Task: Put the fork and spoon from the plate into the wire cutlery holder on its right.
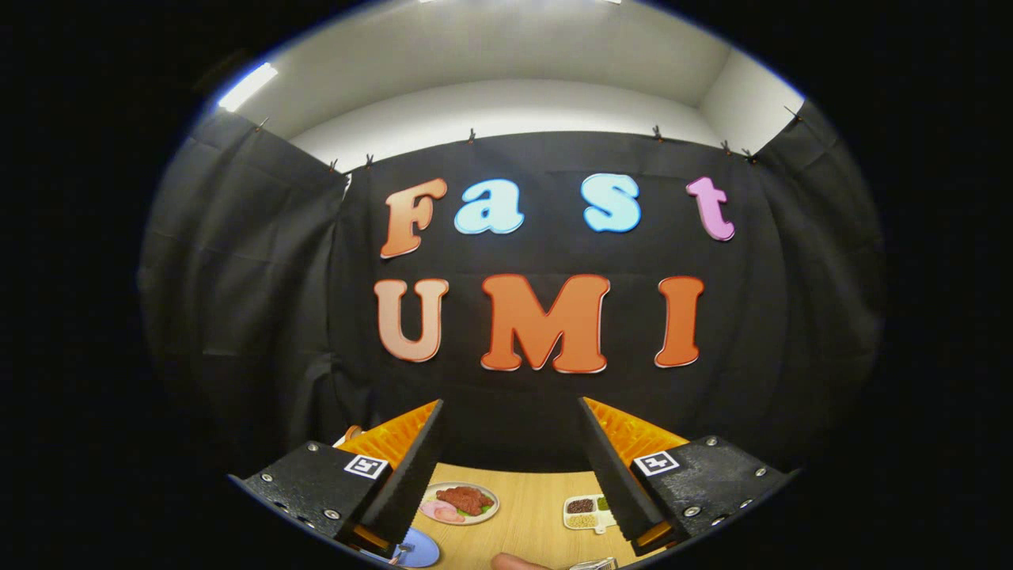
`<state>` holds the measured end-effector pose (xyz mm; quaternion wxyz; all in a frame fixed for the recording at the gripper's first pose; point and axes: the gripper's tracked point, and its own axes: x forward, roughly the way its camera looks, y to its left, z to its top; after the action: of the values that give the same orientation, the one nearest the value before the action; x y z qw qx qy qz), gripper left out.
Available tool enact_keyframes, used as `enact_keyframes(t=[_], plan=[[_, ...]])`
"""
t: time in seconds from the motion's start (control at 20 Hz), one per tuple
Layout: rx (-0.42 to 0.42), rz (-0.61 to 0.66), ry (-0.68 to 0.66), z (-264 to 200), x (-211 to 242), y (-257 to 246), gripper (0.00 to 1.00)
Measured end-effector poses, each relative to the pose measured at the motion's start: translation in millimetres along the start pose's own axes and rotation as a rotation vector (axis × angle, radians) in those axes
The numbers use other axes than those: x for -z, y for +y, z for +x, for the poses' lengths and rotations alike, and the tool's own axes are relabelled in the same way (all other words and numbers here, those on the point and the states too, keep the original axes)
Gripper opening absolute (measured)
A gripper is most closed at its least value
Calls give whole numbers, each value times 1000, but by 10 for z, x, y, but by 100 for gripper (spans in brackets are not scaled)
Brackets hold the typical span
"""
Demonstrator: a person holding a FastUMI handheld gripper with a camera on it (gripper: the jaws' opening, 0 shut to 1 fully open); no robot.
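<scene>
Black cloth walls close the booth on three sides, with a pale ceiling above; a wooden desk (538, 514) lies low in the gripper view.

1. Tool (510, 467): the two fingers stand wide apart with nothing between them. The tool is raised and aimed mostly at the far wall, so the desk shows beneath the fingertips. Judgement: this is an approach posture, held high and open before descending to the cutlery.

2. Nearest items: a blue plate (419, 548) sits at 7 o'clock from the gap, partly behind the left finger. A metal utensil end (404, 548) rests on it; whether it is the fork or the spoon cannot be told. At 5 o'clock, a wire object (593, 564), probably the cutlery holder, is only partly visible. A fingertip-like shape (516, 562) shows at 6 o'clock.

3. Farther items: a plate of toy food (459, 503) and a divided tray (587, 512) lie beyond, between the fingers. Neither belongs to the task.

4. Next move, as judged: pitch down toward 7 o'clock to reach the blue plate.
</scene>
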<state>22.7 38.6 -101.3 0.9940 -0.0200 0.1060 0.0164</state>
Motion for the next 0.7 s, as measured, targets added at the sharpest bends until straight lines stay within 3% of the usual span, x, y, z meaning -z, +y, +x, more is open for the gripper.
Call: enact_keyframes(t=[0.45, 0.7], plan=[[-183, -45, 311, 197, 1114, 1097, 97], [-245, 15, 547, 138, 1745, 1506, 97]])
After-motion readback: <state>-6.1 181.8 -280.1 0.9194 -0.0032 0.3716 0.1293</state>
